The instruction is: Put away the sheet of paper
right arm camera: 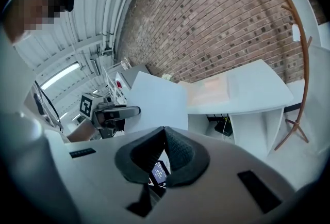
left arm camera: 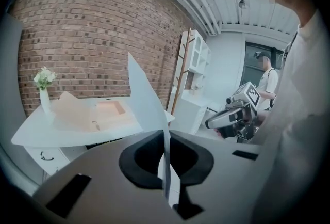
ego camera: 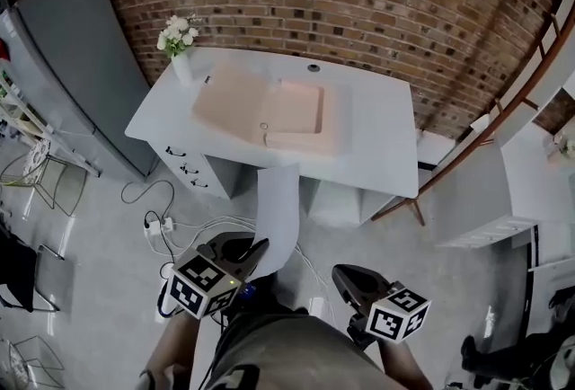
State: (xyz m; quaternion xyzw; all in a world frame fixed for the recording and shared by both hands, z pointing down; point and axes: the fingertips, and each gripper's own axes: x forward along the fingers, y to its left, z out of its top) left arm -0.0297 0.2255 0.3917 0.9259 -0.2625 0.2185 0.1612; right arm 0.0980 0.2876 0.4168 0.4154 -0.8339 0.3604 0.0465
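Note:
A white sheet of paper (ego camera: 278, 208) stands upright in front of me, pinched at its lower edge by my left gripper (ego camera: 256, 246), which is shut on it. In the left gripper view the sheet (left arm camera: 147, 99) rises edge-on from between the black pads of the left gripper (left arm camera: 166, 138). My right gripper (ego camera: 346, 276) hangs to the right of the sheet, apart from it. In the right gripper view the right gripper (right arm camera: 164, 130) has its pads together with nothing between them, and the sheet (right arm camera: 154, 101) shows beyond, to the left.
A white desk (ego camera: 377, 128) stands ahead against the brick wall. It carries a pale pink open box (ego camera: 269, 110) and a vase of white flowers (ego camera: 178, 42). A grey cabinet (ego camera: 81, 65) is at the left, cables (ego camera: 171, 222) lie on the floor, and a wooden coat stand (right arm camera: 299, 63) is at the right.

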